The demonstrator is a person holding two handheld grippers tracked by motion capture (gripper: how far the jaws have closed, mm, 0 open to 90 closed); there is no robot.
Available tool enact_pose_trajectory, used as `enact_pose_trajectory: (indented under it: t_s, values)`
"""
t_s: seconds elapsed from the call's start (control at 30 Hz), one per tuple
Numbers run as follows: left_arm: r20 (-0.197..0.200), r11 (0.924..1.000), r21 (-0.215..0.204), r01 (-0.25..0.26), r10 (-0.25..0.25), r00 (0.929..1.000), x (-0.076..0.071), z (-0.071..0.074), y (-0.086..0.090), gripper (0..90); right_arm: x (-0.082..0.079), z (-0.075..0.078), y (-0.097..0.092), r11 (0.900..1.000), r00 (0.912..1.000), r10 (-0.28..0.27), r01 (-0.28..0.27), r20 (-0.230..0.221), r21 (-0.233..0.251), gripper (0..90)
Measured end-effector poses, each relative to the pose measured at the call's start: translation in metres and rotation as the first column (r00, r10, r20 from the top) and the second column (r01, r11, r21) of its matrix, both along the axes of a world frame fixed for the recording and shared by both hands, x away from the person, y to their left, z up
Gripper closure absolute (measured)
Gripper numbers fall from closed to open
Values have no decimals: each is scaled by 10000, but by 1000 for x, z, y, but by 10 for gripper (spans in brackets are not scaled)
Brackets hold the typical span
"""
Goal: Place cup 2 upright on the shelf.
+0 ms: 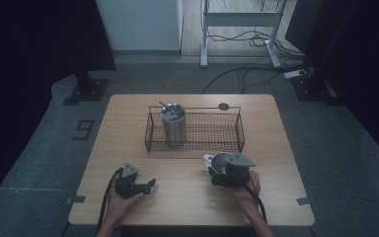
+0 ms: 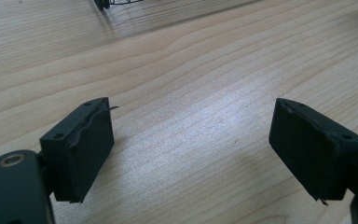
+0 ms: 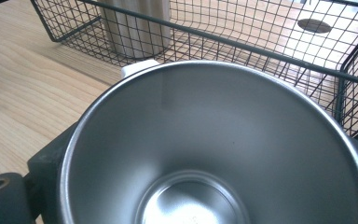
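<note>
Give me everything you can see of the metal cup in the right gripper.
The metal cup is a shiny steel vessel with a round, thin rim and a smooth, empty interior narrowing to a flat round bottom. A white part, possibly a handle, sticks out beyond its far rim. It sits between the jaws of the right gripper, which close on its sides. From the high view it is at the near right of the table, just in front of the wire basket, outside it.

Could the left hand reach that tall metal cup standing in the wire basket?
Probably yes. The left gripper has empty fingers, bare table lies before the tall cup, and the basket is open on top, though it must clear the wire wall.
</note>
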State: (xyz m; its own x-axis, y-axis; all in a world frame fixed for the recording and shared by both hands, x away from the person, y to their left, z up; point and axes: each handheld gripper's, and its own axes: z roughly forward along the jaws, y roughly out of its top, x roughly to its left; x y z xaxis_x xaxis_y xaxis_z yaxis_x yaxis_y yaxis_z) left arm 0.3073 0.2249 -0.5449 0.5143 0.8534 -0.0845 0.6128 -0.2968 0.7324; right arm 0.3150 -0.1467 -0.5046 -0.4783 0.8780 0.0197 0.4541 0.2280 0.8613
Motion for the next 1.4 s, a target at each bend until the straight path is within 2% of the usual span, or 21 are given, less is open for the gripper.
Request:
enact_pose_trajectory:
  t_s: [0.37, 0.53, 0.9, 1.13, 1.27, 1.4]
  values:
    - [-81, 10000, -19, -14, 14, 10000, 1, 0, 0, 142, -4, 17, 0, 9985, 9991, 428, -428, 20, 328, 62]
    - [-168, 10000, -37, 27, -27, 9999, 2, -1, 0, 142, -3, 24, -4, 9946, 9985, 537, -522, -143, 897, 62]
    - [-252, 10000, -24, 27, -27, 9997, 3, -1, 0, 142, 2, 46, -13, 9953, 9994, 338, -342, 58, 903, 62]
    - [-363, 10000, 11, 48, -47, 9993, 4, -1, 0, 142, 8, 53, -16, 9947, 9996, 259, -265, 72, 989, 62]
    - [-368, 10000, 14, 9, -8, 9993, 4, -1, 0, 142, 11, 57, -18, 9907, 9994, 335, -334, 9, 1321, 62]
    - [-409, 10000, 34, -6, 7, 9992, 4, -1, 0, 142, 11, 63, -18, 9918, 9993, 331, -349, 165, 1231, 62]
